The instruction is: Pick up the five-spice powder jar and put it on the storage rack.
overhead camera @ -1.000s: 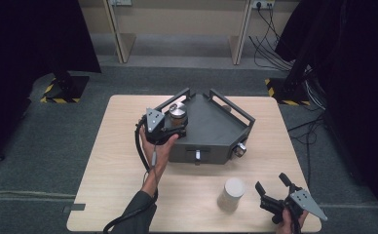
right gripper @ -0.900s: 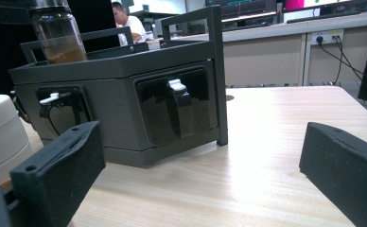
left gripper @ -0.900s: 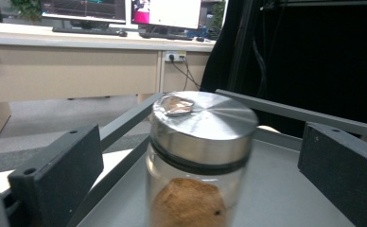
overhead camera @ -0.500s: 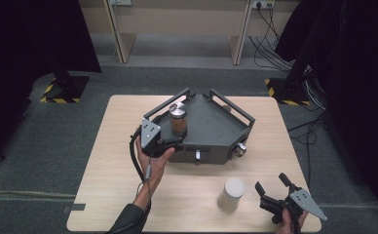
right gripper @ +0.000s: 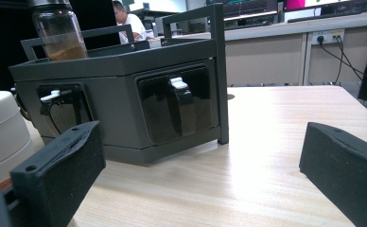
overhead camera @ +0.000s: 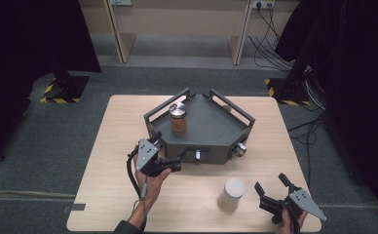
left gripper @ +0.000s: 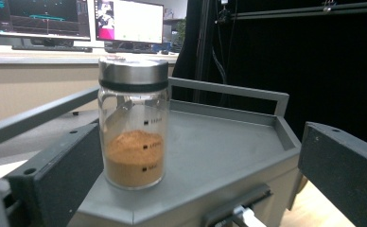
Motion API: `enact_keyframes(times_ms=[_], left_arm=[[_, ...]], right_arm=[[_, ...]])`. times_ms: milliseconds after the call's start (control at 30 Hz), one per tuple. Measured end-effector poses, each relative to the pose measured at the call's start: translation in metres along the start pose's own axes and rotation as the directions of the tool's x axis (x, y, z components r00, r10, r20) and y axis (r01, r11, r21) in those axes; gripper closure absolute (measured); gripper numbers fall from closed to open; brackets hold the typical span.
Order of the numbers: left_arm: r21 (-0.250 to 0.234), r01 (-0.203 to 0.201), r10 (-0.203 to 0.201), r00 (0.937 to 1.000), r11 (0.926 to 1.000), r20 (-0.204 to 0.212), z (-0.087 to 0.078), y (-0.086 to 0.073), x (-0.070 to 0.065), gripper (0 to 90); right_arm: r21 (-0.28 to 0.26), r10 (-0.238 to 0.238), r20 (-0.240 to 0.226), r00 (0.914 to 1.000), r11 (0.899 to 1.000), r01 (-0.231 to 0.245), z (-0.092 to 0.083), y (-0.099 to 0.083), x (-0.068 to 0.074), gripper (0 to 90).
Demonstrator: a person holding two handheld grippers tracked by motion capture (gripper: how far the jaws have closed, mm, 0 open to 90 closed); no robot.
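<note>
High view overhead, facing forward-down; both gripper views low, near, sharing grey stand [overhead camera: 211,127] and jar [left gripper: 133,123].

We see grey carpet floor [overhead camera: 55,146] around a light wooden table [overhead camera: 104,195]. Black curtains [overhead camera: 26,39] hang on both sides, on stands with yellow-black hazard-striped bases [overhead camera: 60,92]. Beige wall panel [overhead camera: 177,19] behind, socket [overhead camera: 258,5] with cables. Monitors [left gripper: 42,19] sit on a desk.

1. We see a glass jar [left gripper: 133,125] with a metal lid, holding brown powder, upright on the grey stand [left gripper: 229,142].
2. Our left gripper [left gripper: 198,184] has its jaws spread wide, empty.
</note>
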State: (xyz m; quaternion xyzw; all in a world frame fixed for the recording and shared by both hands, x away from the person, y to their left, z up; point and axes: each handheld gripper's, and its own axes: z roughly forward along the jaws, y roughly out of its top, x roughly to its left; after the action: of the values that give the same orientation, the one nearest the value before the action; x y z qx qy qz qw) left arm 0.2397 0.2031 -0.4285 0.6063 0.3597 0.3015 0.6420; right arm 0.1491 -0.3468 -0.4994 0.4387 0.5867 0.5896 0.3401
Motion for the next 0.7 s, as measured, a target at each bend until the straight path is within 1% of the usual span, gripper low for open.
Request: enact_keyframes(times_ms=[100,167,200,233,267,333,400,433,500,700], left_arm=[[-0.003,0.008,-0.008,1.0,1.0,0.0,-0.007,-0.006,0.001,0.2],[-0.003,-0.003,0.003,1.0,1.0,-0.007,-0.012,-0.012,0.001,0.2],[-0.003,-0.003,0.003,1.0,1.0,-0.007,-0.012,-0.012,0.001,0.2],[-0.002,0.0,0.0,1.0,1.0,-0.008,-0.014,-0.015,0.002,0.2],[-0.001,0.013,-0.013,0.9999,0.9999,-0.008,-0.016,-0.021,0.002,0.2],[0.0,0.014,-0.014,0.9998,0.9999,-0.011,-0.02,-0.028,0.002,0.2],[0.002,0.014,-0.014,0.9998,0.9999,-0.013,-0.021,-0.031,0.002,0.2],[0.003,0.022,-0.022,0.9997,0.9998,-0.013,-0.023,-0.037,0.002,0.2],[0.008,0.023,-0.023,0.9997,0.9997,-0.011,-0.024,-0.041,0.002,0.2],[0.001,0.035,-0.035,0.9991,0.9994,-0.022,-0.031,-0.055,-0.002,0.2]], right_arm=[[0.0,-0.003,-0.003,1.0,1.0,0.003,0.0,0.0,0.0,1.3],[0.002,-0.006,-0.006,1.0,1.0,0.006,0.0,0.0,-0.001,1.3],[0.002,-0.006,-0.006,1.0,1.0,0.006,0.0,0.0,-0.001,1.3],[0.002,-0.007,-0.006,1.0,1.0,0.007,0.0,0.0,0.0,1.3],[0.001,-0.01,-0.007,0.9999,1.0,0.01,0.0,0.0,0.0,1.3],[0.002,-0.009,-0.005,0.9999,1.0,0.009,0.0,0.0,0.0,1.3],[0.002,-0.008,-0.005,1.0,1.0,0.008,0.0,0.0,0.0,1.3],[0.002,-0.009,-0.005,0.9999,1.0,0.009,0.0,0.0,0.0,1.3],[0.003,-0.01,-0.004,0.9999,1.0,0.01,0.0,0.0,0.0,1.3],[0.003,-0.012,-0.004,0.9999,1.0,0.012,0.001,0.0,0.001,1.3]])
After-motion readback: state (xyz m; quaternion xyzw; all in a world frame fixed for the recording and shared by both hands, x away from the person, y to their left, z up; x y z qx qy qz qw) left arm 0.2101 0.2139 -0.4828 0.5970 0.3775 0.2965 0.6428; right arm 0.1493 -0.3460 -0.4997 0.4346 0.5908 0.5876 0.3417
